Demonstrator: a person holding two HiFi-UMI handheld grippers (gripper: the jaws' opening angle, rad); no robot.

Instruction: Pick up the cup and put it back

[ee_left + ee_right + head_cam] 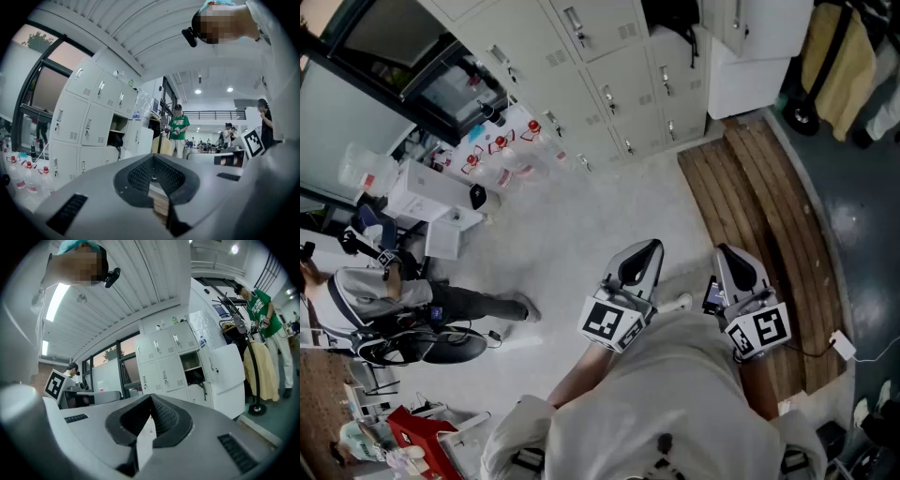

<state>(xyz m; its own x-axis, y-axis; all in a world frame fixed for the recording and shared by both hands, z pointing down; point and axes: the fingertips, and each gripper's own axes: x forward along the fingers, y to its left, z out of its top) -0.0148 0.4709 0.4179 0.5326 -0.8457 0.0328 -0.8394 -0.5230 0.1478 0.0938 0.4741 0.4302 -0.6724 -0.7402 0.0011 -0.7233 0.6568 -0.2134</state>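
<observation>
My left tool point(642, 255) and right tool point(734, 264) sit pinched closed, empty, level. No cup ahead of either; I should find it first, then open before reaching.

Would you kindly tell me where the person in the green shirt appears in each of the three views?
Head view: not in it.
Left gripper view: the person in the green shirt stands at centre, right of the lockers.
Right gripper view: at the upper right edge, behind the yellow garment.
Shared landmark: the white lockers.
</observation>
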